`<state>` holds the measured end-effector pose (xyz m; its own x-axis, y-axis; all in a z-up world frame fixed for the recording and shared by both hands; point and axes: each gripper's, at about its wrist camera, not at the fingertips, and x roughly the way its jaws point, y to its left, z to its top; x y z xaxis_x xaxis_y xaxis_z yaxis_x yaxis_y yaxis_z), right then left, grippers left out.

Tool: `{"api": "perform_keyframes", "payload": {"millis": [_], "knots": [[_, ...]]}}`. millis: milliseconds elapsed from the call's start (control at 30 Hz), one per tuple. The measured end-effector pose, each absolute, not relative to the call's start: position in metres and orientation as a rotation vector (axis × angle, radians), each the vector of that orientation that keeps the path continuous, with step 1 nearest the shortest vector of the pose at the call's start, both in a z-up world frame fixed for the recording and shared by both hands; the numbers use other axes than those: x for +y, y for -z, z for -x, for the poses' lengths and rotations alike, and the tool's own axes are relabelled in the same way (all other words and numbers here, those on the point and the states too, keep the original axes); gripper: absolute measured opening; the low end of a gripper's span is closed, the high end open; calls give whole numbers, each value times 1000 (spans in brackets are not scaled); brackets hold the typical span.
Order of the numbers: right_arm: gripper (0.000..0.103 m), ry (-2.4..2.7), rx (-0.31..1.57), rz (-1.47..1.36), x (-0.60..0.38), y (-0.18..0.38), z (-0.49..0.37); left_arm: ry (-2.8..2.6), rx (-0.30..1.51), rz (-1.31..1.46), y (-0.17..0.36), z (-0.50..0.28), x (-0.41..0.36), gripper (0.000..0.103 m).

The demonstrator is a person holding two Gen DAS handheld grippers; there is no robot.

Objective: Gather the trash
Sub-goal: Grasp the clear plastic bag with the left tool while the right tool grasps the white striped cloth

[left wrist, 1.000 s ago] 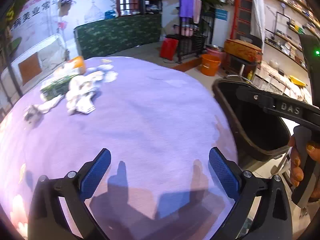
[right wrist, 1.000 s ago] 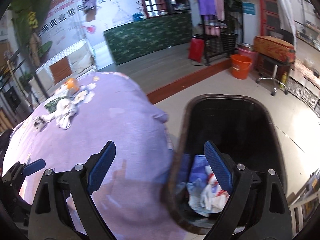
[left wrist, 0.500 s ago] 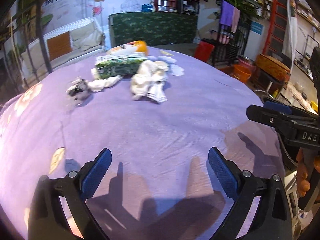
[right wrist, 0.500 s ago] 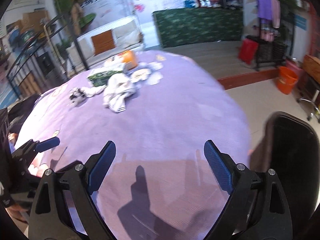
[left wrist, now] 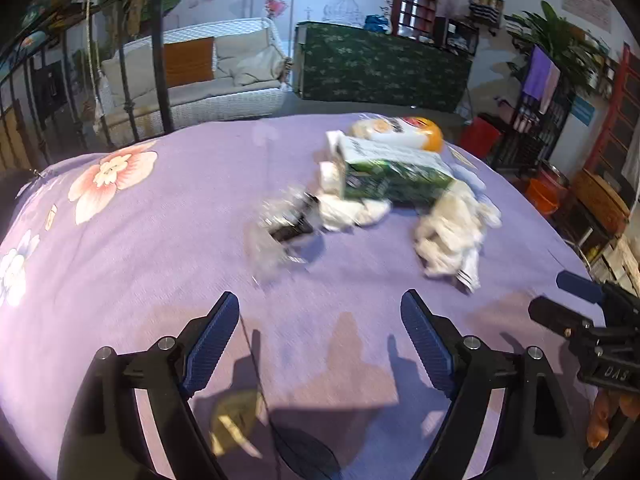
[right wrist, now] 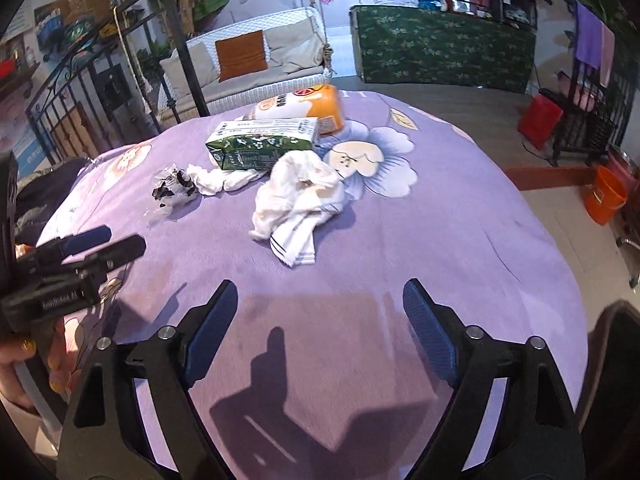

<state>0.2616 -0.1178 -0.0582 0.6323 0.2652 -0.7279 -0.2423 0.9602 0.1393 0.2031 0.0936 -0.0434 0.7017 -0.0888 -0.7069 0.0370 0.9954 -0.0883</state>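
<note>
A pile of trash lies on the purple flowered tablecloth (right wrist: 460, 216): a green carton (right wrist: 262, 144) (left wrist: 394, 176), an orange-and-white bag (right wrist: 308, 106) (left wrist: 400, 132), a crumpled white cloth (right wrist: 302, 196) (left wrist: 454, 228), a white tissue (right wrist: 218, 178) (left wrist: 348, 210) and a clear plastic wrapper (right wrist: 172, 190) (left wrist: 284, 228). My left gripper (left wrist: 320, 328) hovers short of the wrapper, its jaws closing with nothing between them. My right gripper (right wrist: 318, 320) hangs short of the white cloth, jaws also closing on nothing. Each gripper shows at the edge of the other's view.
The rim of a dark bin (right wrist: 612, 380) shows at the table's lower right. Beyond the table stand a white wicker sofa (right wrist: 256, 60), a green-covered counter (right wrist: 440, 48), an orange bucket (right wrist: 608, 196) and black metal racks (right wrist: 588, 120).
Both grippers swung left from the dark bin across the table and toward the trash pile, which now looks larger and nearer. The bin has slipped to the right edge.
</note>
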Motion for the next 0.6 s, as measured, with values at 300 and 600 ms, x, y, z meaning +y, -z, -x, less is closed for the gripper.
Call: {"api": "perform_keyframes", "payload": {"millis": [300, 600], "knots": [[64, -257, 911, -84, -106, 70, -331, 10, 827, 116, 57, -253, 125, 70], [41, -239, 981, -174, -93, 90, -370, 43, 858, 119, 65, -277, 116, 59]]}}
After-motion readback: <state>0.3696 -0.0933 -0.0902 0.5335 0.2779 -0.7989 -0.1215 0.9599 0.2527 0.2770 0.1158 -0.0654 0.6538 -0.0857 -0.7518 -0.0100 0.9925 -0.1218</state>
